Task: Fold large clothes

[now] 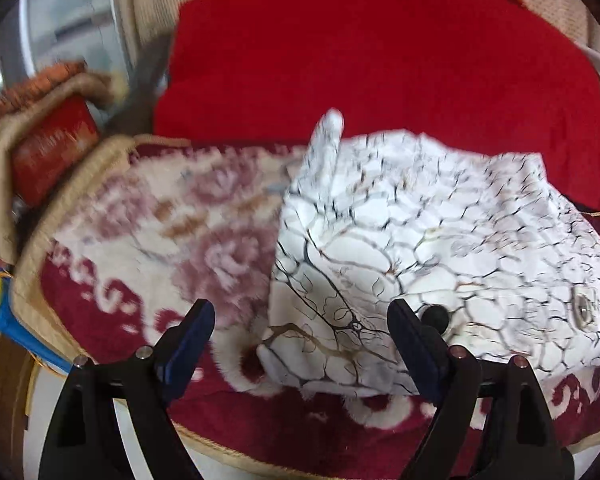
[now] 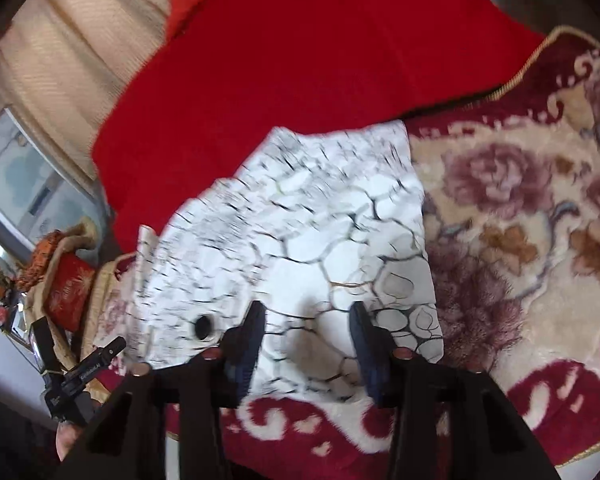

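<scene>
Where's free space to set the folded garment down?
Free: floral rug left of the white garment, up to its tan border; in the right wrist view, rug right of the garment; red blanket behind it. Crowded: far left, by the red cushion. Both claws, left claw and right claw, are open over the garment's near edge.

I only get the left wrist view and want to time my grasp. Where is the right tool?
Observer: The right tool is open, its fingers either side of the garment's near edge.
Operator: Does the cloth run off the blanket on that side?
Observer: No. Its right edge ends on the blanket, which shows well beyond it.
</scene>
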Demonstrator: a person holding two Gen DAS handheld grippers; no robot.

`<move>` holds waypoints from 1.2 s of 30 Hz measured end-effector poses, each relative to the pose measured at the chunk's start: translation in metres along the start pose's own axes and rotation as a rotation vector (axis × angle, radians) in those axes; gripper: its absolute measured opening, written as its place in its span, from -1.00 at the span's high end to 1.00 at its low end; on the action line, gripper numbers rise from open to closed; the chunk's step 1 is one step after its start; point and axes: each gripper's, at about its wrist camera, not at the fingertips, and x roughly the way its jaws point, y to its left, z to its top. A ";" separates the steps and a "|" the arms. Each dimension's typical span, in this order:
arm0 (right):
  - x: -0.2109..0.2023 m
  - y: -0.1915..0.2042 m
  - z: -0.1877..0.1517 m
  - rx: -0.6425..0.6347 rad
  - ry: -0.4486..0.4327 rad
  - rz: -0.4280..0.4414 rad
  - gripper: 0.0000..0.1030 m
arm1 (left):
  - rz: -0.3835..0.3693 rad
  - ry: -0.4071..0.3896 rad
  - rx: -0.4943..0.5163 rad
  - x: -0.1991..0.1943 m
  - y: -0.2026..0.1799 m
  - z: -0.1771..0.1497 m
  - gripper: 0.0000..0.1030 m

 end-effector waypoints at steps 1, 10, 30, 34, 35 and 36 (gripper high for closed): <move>-0.010 0.006 -0.002 -0.015 -0.024 0.009 -0.06 | 0.020 -0.028 0.006 -0.011 0.000 0.000 -0.72; -0.075 0.049 -0.020 -0.141 -0.130 0.036 -0.07 | 0.099 -0.224 0.014 -0.102 -0.004 -0.007 -0.76; -0.131 0.081 -0.045 -0.214 -0.218 0.065 -0.11 | 0.075 -0.328 0.027 -0.178 -0.017 -0.028 -0.95; -0.120 0.077 -0.045 -0.206 -0.199 0.065 -0.11 | 0.080 -0.309 0.040 -0.171 -0.022 -0.030 -0.95; -0.119 0.077 -0.046 -0.204 -0.195 0.063 -0.11 | 0.080 -0.306 0.042 -0.171 -0.022 -0.030 -0.95; -0.118 0.076 -0.046 -0.205 -0.194 0.061 -0.11 | 0.083 -0.307 0.042 -0.170 -0.022 -0.031 -0.95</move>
